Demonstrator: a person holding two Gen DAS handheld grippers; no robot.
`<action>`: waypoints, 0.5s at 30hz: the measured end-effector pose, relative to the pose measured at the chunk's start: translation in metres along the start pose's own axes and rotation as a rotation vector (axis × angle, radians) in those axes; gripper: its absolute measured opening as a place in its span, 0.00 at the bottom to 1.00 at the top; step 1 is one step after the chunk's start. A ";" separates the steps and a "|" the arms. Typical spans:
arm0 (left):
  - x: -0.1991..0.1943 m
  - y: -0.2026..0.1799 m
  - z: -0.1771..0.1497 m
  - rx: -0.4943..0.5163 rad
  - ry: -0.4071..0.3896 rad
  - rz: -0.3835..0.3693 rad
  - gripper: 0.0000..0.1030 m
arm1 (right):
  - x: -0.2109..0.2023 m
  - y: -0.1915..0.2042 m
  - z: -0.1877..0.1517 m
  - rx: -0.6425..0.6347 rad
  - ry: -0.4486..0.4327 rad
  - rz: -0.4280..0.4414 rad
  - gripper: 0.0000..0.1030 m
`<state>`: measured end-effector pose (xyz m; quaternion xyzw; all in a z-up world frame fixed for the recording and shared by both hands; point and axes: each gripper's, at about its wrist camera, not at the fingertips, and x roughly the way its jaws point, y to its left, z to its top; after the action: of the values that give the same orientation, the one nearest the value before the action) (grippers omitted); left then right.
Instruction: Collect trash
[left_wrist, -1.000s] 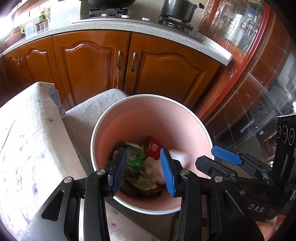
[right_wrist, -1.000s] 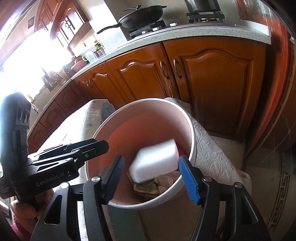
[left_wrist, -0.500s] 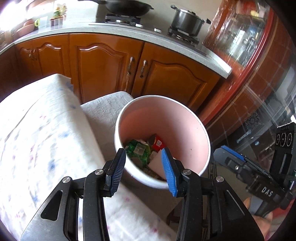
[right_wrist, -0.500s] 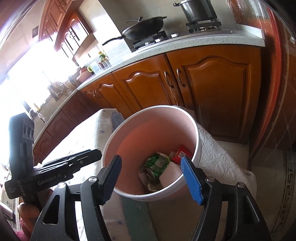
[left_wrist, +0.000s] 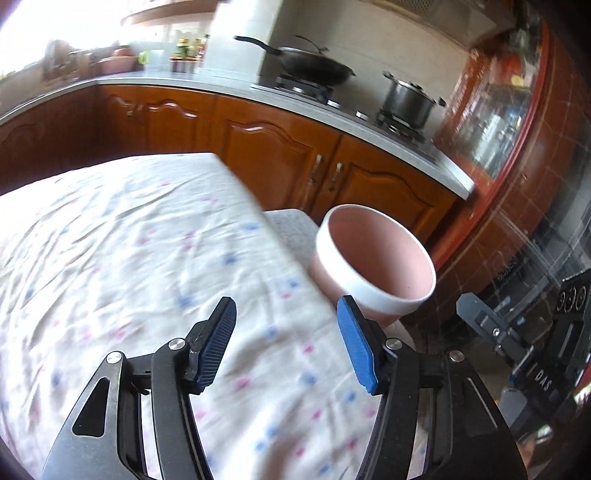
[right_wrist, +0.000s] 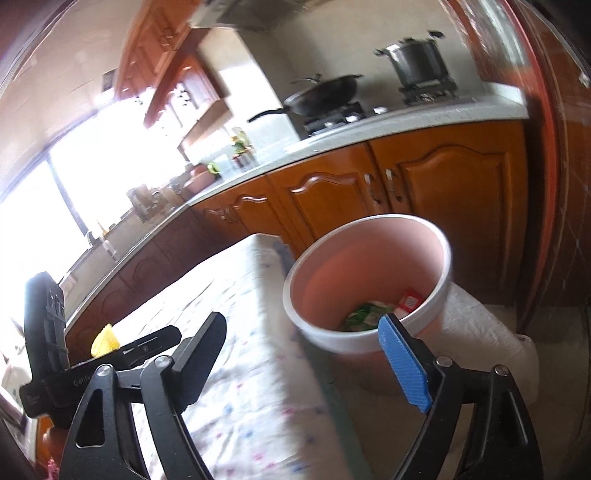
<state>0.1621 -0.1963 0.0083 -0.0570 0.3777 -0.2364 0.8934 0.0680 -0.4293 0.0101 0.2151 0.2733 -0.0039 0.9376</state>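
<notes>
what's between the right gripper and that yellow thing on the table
The left gripper sits right in front of the yellow thing, hiding its lower part. The right gripper is open, over the tablecloth.

I'm in a home kitchen: wooden cabinets (left_wrist: 280, 155) under a grey countertop (left_wrist: 229, 86), wok (left_wrist: 314, 68) and pot (left_wrist: 408, 99) on it.

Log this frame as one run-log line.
task: collect trash | left gripper: open, empty, over table | right gripper: open, empty | bin: holds wrappers | yellow item: on table
</notes>
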 end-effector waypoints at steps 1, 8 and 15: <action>-0.007 0.006 -0.005 -0.010 -0.013 0.010 0.57 | -0.001 0.009 -0.006 -0.019 -0.010 0.001 0.85; -0.043 0.036 -0.039 -0.045 -0.099 0.060 0.69 | -0.010 0.057 -0.038 -0.131 -0.117 0.004 0.94; -0.055 0.056 -0.064 -0.076 -0.118 0.081 0.71 | -0.006 0.077 -0.063 -0.183 -0.131 0.001 0.96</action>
<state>0.1057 -0.1171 -0.0169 -0.0895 0.3350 -0.1818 0.9202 0.0404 -0.3351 -0.0034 0.1281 0.2105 0.0074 0.9691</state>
